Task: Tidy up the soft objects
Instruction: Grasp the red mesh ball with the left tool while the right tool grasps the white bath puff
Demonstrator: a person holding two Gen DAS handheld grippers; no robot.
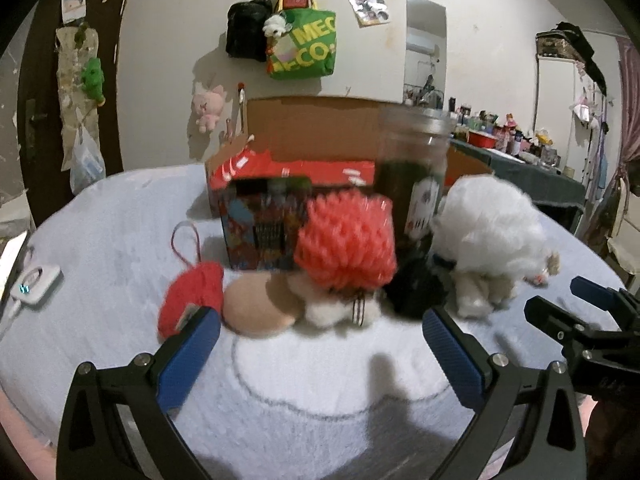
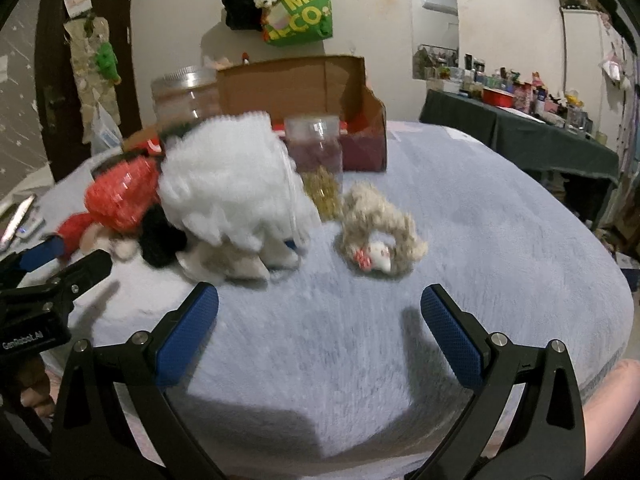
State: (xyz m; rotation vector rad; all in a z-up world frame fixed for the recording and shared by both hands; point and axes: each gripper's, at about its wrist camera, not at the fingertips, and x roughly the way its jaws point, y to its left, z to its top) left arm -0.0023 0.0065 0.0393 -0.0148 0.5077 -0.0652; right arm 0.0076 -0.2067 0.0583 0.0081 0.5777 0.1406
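My left claw (image 1: 320, 332) and right claw (image 2: 319, 308) both spread wide, holding nothing, above blanket (image 2: 480, 220) near white plush toy (image 2: 232, 192).

Motion blur smears the coral mesh puff (image 1: 346, 242), so its netting cannot be read clearly. Behind it, the tall jar (image 1: 412, 176) is blurred too, and its label is illegible. The puff and jar hide part of the patterned box (image 1: 262, 226) and the cardboard box (image 1: 312, 132). The black fuzzy item (image 1: 418, 292) is too dark to identify. In the right wrist view, the white plush (image 2: 228, 196) covers most of the small jar (image 2: 316, 144), and the left claw (image 2: 66, 258) is cut off by the frame edge.
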